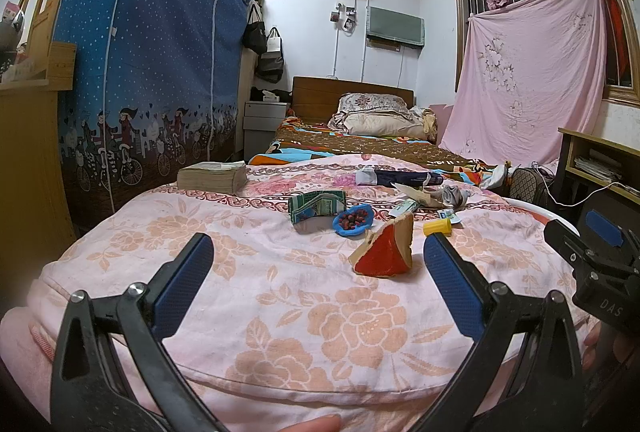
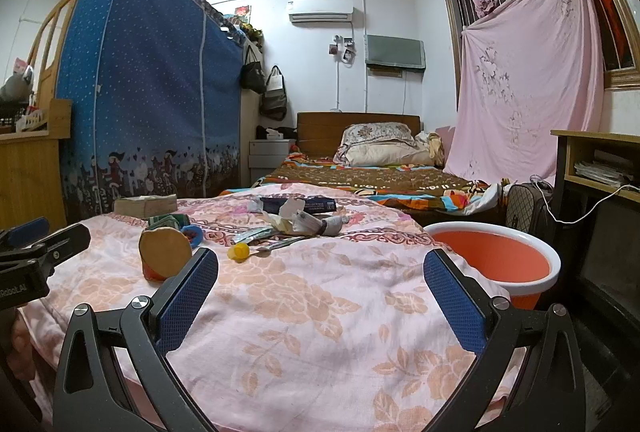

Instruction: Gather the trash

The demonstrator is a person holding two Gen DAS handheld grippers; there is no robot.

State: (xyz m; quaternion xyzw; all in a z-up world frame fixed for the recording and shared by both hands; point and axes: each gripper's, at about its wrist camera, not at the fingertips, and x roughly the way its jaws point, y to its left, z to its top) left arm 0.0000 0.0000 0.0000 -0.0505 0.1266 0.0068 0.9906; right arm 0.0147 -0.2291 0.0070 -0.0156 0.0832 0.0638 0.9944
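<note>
Our left gripper (image 1: pixel 318 258) fills the bottom of the left wrist view with its blue-padded fingers spread wide and nothing between the pads; they hang over the pink floral quilt (image 1: pixel 280 312). Our right gripper (image 2: pixel 320 272) sits the same way in the lower part of its own view, jaws wide apart and empty. Each one shows at the edge of the other's picture, the right at the far right of the left view, the left at the far left of the right view.

The trash we are after lies scattered across the middle of the quilt. Nearest, just above and between the left fingertips, is a red and tan wedge-shaped wrapper (image 1: pixel 384 252), which appears at centre left in the right view. Just above it are a blue dish of small dark red bits (image 1: pixel 353 220), a crumpled green packet (image 1: pixel 316 205) and a yellow cap (image 1: pixel 437 228). Farther up lie crumpled papers and wrappers (image 1: pixel 424 195) and a dark blue flat box (image 1: pixel 404 176).

A thick worn book (image 1: pixel 212 175) rests at left of centre, well apart from the litter. In the right view an orange basin with a white rim (image 2: pixel 496 256) stands at the right, beside the quilt's edge.
</note>
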